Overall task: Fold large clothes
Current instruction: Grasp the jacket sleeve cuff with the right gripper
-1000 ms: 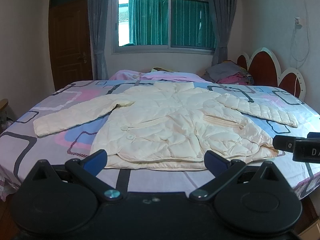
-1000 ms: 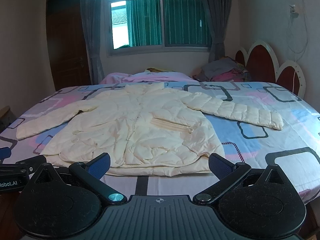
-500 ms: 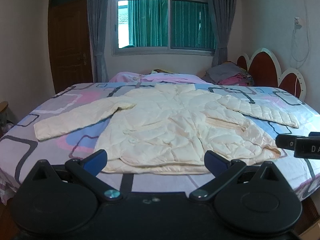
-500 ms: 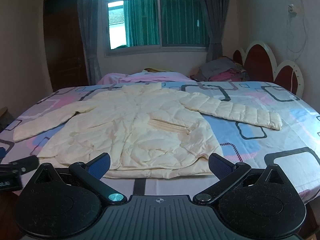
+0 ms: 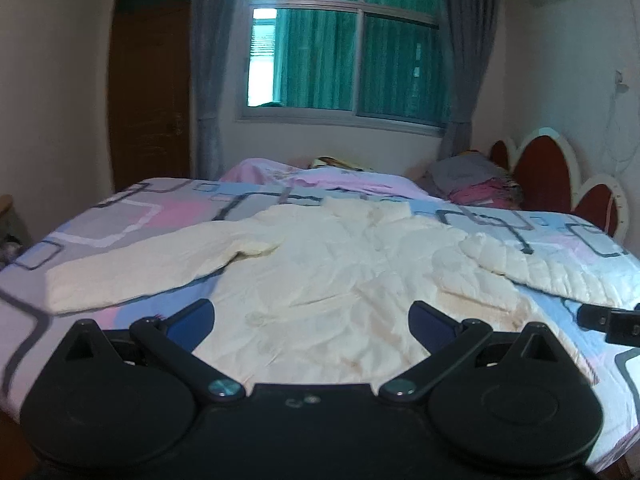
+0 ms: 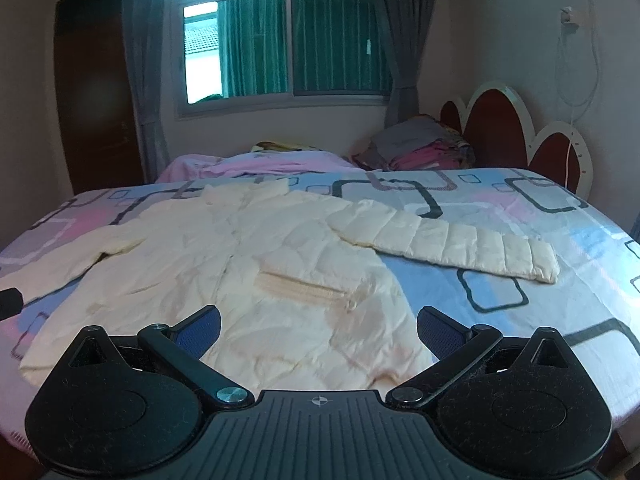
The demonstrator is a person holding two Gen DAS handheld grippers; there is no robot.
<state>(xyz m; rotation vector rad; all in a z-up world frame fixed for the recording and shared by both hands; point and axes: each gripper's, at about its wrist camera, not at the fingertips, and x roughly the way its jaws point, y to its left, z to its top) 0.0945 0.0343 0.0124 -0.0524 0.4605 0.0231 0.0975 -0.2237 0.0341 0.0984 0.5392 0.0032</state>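
Jacket [image 5: 320, 280], cream and quilted, lies flat and face up on the bed [image 5: 120, 216], sleeves spread to both sides, hem at the near edge. Patterned sheet shows bare around each sleeve. Left gripper [image 5: 312, 316] and right gripper [image 6: 318, 322] hover over the hem, jaws spread wide, holding nothing. Window [image 6: 280, 40] and headboard [image 6: 500, 120] stand beyond.

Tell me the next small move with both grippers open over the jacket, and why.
Probably take the right gripper toward the right sleeve and grasp near its cuff. The cream jacket lies flat and unfolded on the bed, sleeves spread out; the left gripper holds nothing either.
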